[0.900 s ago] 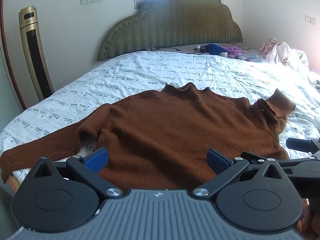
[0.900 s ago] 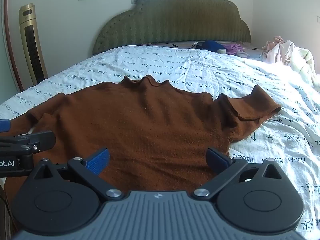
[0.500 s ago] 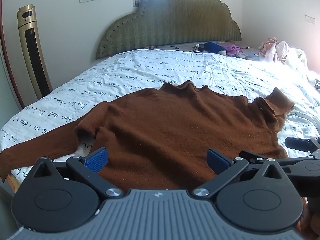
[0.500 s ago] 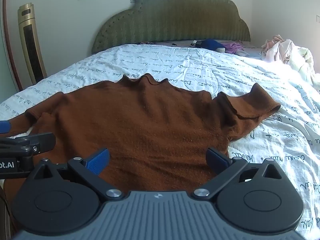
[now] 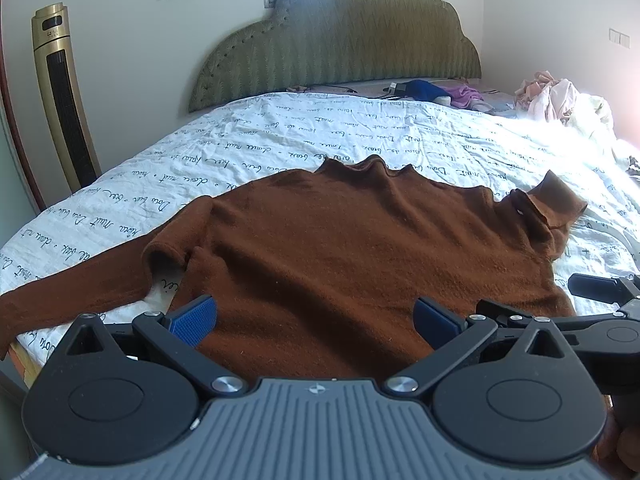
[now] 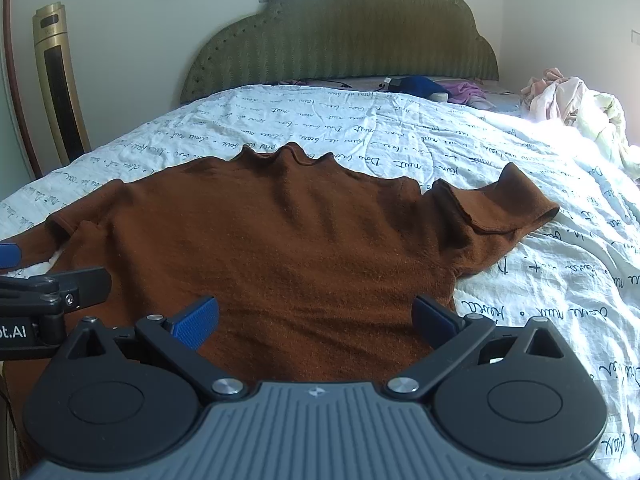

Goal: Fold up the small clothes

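Note:
A brown sweater (image 5: 352, 256) lies flat on the bed, neck toward the headboard, hem nearest me. Its left sleeve (image 5: 80, 284) stretches out to the bed's left edge. Its right sleeve (image 6: 504, 208) is folded back on itself. My left gripper (image 5: 316, 320) is open and empty, just above the hem on the left part of the body. My right gripper (image 6: 316, 318) is open and empty above the hem on the right part of the sweater (image 6: 280, 248). Each gripper shows at the edge of the other's view.
The bed has a white sheet with dark script (image 5: 360, 132) and a green padded headboard (image 5: 340, 48). A pile of pale clothes (image 5: 560, 100) lies at the far right, blue and purple items (image 5: 436, 92) near the headboard. A gold tower fan (image 5: 64, 96) stands at the left.
Both grippers have drawn back and risen slightly, so the sweater sits a little lower and farther in view. The jaws stay open and the sweater has not moved.

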Demonstrator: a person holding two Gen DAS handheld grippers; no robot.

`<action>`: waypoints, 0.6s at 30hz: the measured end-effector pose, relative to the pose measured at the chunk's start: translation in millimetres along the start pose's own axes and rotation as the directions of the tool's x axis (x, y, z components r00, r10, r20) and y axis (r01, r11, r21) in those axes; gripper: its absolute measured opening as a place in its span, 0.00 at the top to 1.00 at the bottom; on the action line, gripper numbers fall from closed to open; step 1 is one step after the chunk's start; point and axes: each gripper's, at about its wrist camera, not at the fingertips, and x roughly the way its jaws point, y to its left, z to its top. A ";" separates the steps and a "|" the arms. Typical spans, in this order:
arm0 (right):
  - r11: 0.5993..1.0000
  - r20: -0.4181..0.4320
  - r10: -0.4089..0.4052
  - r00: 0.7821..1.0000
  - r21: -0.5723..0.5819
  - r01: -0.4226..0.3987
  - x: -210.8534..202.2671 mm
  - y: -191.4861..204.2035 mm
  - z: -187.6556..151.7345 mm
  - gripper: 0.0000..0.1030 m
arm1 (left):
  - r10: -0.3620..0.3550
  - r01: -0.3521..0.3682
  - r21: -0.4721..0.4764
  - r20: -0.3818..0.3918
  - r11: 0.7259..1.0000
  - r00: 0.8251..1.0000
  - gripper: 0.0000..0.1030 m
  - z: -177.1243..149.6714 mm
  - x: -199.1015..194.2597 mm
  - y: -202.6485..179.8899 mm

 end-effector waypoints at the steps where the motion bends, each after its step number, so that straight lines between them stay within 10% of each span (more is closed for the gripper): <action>1: 1.000 0.000 -0.001 1.000 0.000 0.001 -0.2 -0.2 -0.6 0.00 | -0.005 0.005 -0.002 -0.003 1.000 1.000 0.00 0.2 0.1 0.1; 18: 1.000 -0.010 -0.005 1.000 -0.005 0.005 1.9 0.4 -1.7 0.00 | -0.021 0.021 0.002 -0.024 1.000 1.000 0.00 1.4 1.6 -0.8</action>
